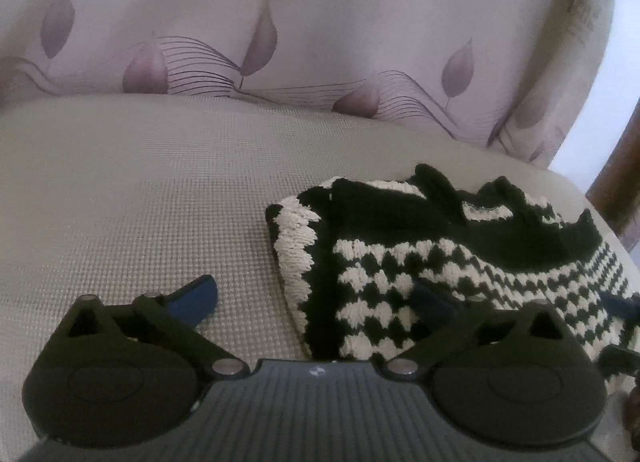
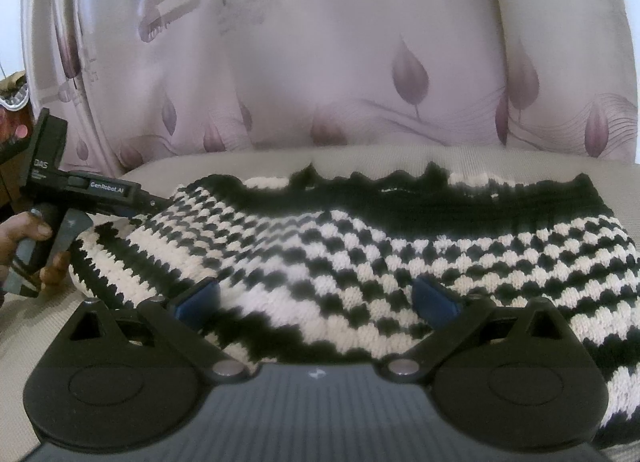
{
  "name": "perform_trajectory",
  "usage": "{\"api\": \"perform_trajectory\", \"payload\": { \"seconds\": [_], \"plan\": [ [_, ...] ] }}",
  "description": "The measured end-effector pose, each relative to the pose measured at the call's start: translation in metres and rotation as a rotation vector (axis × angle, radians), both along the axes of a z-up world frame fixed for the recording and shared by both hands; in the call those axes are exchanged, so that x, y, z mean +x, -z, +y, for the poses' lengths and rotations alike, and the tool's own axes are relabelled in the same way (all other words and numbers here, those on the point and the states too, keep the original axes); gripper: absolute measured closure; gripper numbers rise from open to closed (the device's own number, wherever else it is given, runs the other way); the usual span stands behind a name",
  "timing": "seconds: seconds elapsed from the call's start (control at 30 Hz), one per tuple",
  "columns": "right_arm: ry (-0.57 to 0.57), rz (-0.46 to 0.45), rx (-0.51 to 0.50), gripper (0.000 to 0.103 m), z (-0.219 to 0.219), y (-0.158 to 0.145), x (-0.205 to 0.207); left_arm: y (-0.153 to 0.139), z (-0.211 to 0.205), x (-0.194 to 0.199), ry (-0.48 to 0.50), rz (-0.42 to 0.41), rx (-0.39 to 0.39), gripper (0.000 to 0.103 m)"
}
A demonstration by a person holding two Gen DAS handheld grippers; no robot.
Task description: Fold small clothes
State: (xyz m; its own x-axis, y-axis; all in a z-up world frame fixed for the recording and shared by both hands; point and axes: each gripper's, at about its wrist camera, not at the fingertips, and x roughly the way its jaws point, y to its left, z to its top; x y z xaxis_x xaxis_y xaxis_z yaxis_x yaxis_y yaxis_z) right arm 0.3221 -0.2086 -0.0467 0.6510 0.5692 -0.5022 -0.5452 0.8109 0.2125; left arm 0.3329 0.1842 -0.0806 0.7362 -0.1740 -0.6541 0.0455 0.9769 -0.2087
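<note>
A black-and-white knitted garment (image 2: 360, 246) lies spread on the beige seat cushion (image 1: 140, 190), near its back edge where a leaf-patterned cloth (image 1: 320, 22) hangs. The left gripper (image 1: 316, 302) has its jaws wide apart over the garment's left border, clamping nothing. The right gripper (image 2: 316, 298) hovers over the knit, jaws apart too. A hand (image 2: 36, 246) grips the left tool's handle.
</note>
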Motion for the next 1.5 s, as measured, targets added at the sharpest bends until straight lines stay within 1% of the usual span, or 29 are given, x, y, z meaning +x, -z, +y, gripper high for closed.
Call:
{"api": "perform_trajectory", "payload": {
  "seconds": [0.07, 0.2, 0.23, 0.27, 0.3, 0.33, 0.37, 0.43, 0.53, 0.57, 0.6, 0.63, 0.67, 0.7, 0.73, 0.77, 0.8, 0.83, 0.93, 0.97, 1.0, 1.03, 1.07, 1.1, 1.17, 1.27, 1.33, 1.37, 1.5],
  "plan": [
    [0.002, -0.002, 0.007, 0.0, -0.001, 0.0, 0.0, 0.0, 0.001, 0.002, 0.016, 0.002, -0.009, 0.001],
    [0.004, -0.007, 0.01, 0.0, -0.001, -0.002, -0.001, 0.001, 0.007, 0.003, 0.038, 0.0, -0.038, 0.005],
    [0.005, -0.008, 0.012, 0.0, -0.002, -0.002, -0.001, 0.001, 0.008, 0.003, 0.045, -0.008, -0.04, 0.016],
    [0.006, -0.009, 0.016, 0.0, -0.002, -0.002, -0.002, 0.0, 0.009, 0.001, 0.055, -0.016, -0.046, 0.039],
    [0.007, -0.01, 0.021, 0.0, -0.002, -0.002, -0.002, 0.0, 0.01, 0.001, 0.065, -0.016, -0.065, 0.054],
    [0.008, -0.009, 0.024, 0.0, -0.004, -0.002, -0.002, 0.001, 0.013, 0.001, 0.075, -0.009, -0.108, 0.069],
    [0.008, -0.008, 0.026, 0.0, -0.003, -0.002, -0.002, 0.002, 0.017, 0.001, 0.074, -0.003, -0.151, 0.074],
    [0.009, -0.008, 0.026, 0.0, -0.004, -0.002, -0.002, 0.003, 0.019, -0.001, 0.065, -0.012, -0.18, 0.077],
    [0.009, -0.009, 0.028, 0.0, -0.004, -0.002, -0.002, 0.006, 0.031, -0.004, 0.042, -0.017, -0.287, 0.079],
    [0.009, -0.009, 0.029, 0.0, -0.004, -0.002, -0.002, 0.008, 0.036, -0.005, 0.026, -0.014, -0.318, 0.077],
    [0.011, -0.01, 0.031, 0.0, -0.005, -0.002, -0.002, 0.009, 0.041, -0.005, 0.025, -0.003, -0.34, 0.072],
    [0.011, -0.009, 0.032, 0.0, -0.005, -0.002, -0.002, 0.01, 0.043, -0.005, 0.035, 0.008, -0.346, 0.06],
    [0.011, -0.01, 0.031, 0.0, -0.005, -0.002, -0.002, 0.01, 0.043, -0.007, 0.047, 0.001, -0.337, 0.053],
    [0.011, -0.01, 0.031, 0.0, -0.005, -0.002, -0.002, 0.008, 0.041, -0.008, 0.064, -0.004, -0.319, 0.049],
    [0.01, -0.01, 0.031, 0.0, -0.005, -0.002, -0.002, 0.007, 0.038, -0.008, 0.088, -0.003, -0.313, 0.036],
    [0.011, -0.009, 0.031, 0.0, -0.005, -0.002, -0.002, 0.005, 0.035, -0.008, 0.114, 0.0, -0.317, 0.019],
    [0.011, -0.009, 0.031, 0.0, -0.005, -0.002, -0.002, 0.004, 0.031, -0.006, 0.14, 0.008, -0.322, 0.011],
    [0.011, -0.01, 0.031, 0.0, -0.005, -0.002, -0.002, 0.003, 0.025, -0.005, 0.16, 0.016, -0.318, 0.0],
    [0.011, -0.01, 0.031, 0.0, -0.005, -0.002, -0.002, 0.005, 0.009, -0.003, 0.168, -0.003, -0.256, 0.003],
    [0.012, -0.01, 0.032, 0.0, -0.006, -0.003, -0.002, 0.005, 0.007, -0.004, 0.161, -0.013, -0.242, 0.019],
    [0.013, -0.011, 0.034, 0.0, -0.006, -0.003, -0.002, 0.006, 0.005, -0.004, 0.149, -0.021, -0.23, 0.039],
    [0.014, -0.011, 0.035, 0.0, -0.006, -0.003, -0.002, 0.009, 0.005, -0.002, 0.15, -0.006, -0.238, 0.062],
    [0.015, -0.012, 0.037, 0.0, -0.006, -0.003, -0.003, 0.011, 0.008, -0.002, 0.138, -0.005, -0.278, 0.064],
    [0.016, -0.012, 0.041, 0.0, -0.007, -0.003, -0.003, 0.011, 0.008, -0.002, 0.111, -0.007, -0.294, 0.065],
    [0.015, -0.011, 0.045, 0.0, -0.007, -0.003, -0.003, 0.007, 0.005, -0.005, 0.058, -0.014, -0.301, 0.069],
    [0.022, -0.015, 0.09, 0.0, -0.014, -0.005, -0.005, -0.008, -0.007, -0.01, -0.009, -0.025, -0.344, 0.072],
    [0.035, -0.01, 0.17, 0.0, -0.026, -0.006, -0.005, -0.023, -0.019, -0.014, -0.047, -0.037, -0.34, 0.072],
    [0.04, 0.008, 0.227, 0.0, -0.034, -0.007, -0.005, -0.03, -0.024, -0.015, -0.057, -0.038, -0.343, 0.073],
    [0.086, 0.09, 0.505, 0.0, -0.071, -0.006, -0.011, -0.058, -0.055, -0.022, -0.053, -0.049, -0.335, 0.074]
  ]
}}
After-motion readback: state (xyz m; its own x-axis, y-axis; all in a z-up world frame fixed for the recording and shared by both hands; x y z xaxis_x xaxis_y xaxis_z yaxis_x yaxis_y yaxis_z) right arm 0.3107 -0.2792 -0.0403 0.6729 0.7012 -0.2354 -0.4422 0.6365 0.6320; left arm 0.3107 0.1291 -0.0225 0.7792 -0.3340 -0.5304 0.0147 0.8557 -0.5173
